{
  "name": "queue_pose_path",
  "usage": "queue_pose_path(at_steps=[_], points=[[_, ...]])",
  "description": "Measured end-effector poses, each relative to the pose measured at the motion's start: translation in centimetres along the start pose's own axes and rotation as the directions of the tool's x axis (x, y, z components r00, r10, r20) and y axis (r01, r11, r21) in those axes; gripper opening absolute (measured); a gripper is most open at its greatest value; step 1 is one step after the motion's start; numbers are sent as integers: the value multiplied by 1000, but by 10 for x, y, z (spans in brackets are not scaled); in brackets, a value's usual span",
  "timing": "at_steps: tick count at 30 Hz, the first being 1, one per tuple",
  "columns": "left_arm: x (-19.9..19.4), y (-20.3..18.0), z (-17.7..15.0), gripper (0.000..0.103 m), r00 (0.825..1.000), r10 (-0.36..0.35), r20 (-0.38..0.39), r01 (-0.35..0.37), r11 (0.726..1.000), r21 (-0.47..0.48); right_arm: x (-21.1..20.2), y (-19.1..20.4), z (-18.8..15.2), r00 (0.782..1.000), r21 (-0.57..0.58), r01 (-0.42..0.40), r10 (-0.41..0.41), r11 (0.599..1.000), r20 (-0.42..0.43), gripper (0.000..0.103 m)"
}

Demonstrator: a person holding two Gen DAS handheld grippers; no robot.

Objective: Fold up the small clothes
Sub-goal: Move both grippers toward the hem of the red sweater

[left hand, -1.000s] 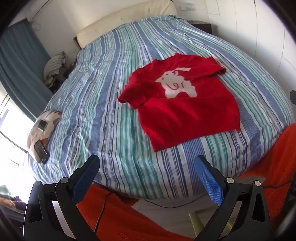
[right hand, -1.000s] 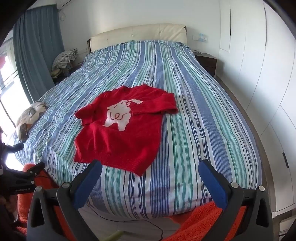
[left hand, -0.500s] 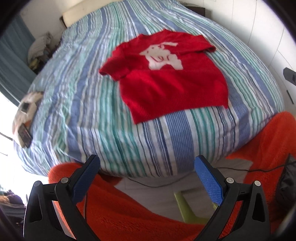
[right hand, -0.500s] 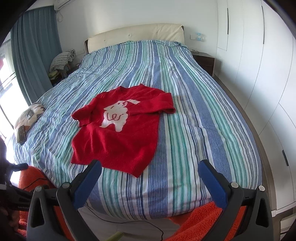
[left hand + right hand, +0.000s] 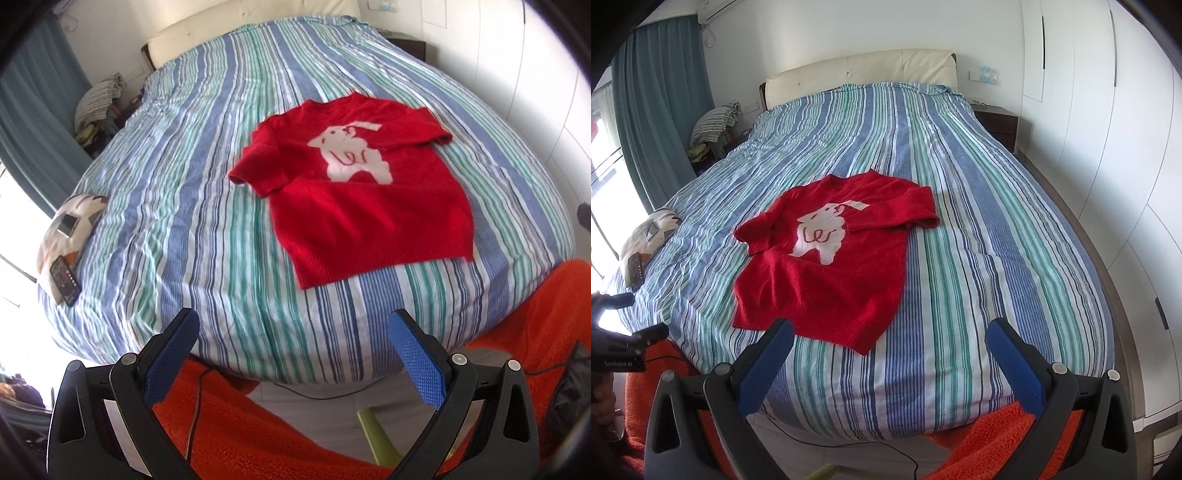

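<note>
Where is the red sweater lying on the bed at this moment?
The red sweater lies flat on the striped bed cover, near the foot of the bed and left of centre in the right wrist view, with a patterned cushion further left.

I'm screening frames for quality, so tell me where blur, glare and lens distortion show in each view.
Left wrist view: the red sweater is soft along its lower hem, the window edge at far left blows out white, and the striped bed bulges into a dome. Right wrist view: sharper, the sweater crisp; glare only at the left window, and the wardrobe doors bow outward. Dark vignette in both corners.
</note>
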State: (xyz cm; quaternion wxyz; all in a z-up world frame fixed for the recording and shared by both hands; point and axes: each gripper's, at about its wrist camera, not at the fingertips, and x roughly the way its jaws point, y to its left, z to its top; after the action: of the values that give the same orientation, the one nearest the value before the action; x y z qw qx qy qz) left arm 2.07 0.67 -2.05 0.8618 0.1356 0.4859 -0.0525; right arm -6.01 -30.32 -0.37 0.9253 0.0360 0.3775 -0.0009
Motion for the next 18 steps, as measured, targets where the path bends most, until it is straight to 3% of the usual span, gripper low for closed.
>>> queue_pose_path(at_steps=[10,14,18], points=[[-2,19,6,102,997,-19,79,23,998,-53,8,2,-1,1000,-8,-1,1,1000,-14,103],[39,64,-4,102,993,-114,-10,109,969,-221,14,-11,-6,999,34,28,-27,999,-25,103],[72,86,-25,102,995,-67,-74,42,956,-291,18,-25,-19,997,60,67,-65,996,-38,103]])
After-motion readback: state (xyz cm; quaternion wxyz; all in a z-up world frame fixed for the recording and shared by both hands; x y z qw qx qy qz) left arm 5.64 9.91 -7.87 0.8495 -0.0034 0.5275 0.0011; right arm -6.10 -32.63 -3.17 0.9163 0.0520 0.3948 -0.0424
